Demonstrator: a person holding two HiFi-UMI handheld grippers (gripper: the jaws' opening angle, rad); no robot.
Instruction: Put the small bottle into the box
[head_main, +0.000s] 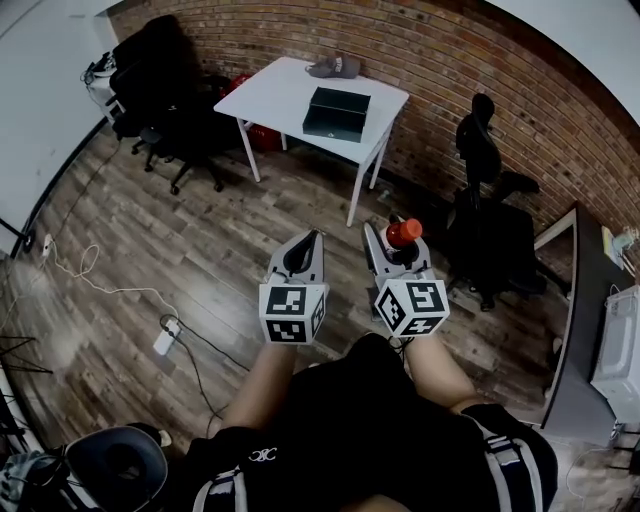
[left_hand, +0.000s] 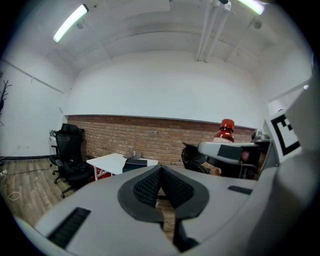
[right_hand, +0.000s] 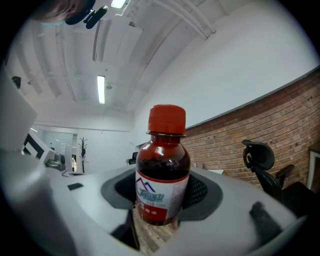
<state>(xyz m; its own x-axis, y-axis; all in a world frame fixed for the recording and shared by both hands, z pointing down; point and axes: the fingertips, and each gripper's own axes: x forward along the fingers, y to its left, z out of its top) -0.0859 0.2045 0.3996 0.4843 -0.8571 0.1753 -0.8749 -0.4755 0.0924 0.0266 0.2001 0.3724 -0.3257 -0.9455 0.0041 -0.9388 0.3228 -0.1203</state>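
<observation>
Brick-walled room, white counter well across the floor, the box sitting on it. Right tongs clamp the bottle upright, cap up; left tongs pressed together, empty. Best bet: carry it over level and lower it right inside the box before letting go.

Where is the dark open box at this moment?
Head view, top centre: the dark open box sits on the white table by the brick wall, near a grey cap.
</observation>
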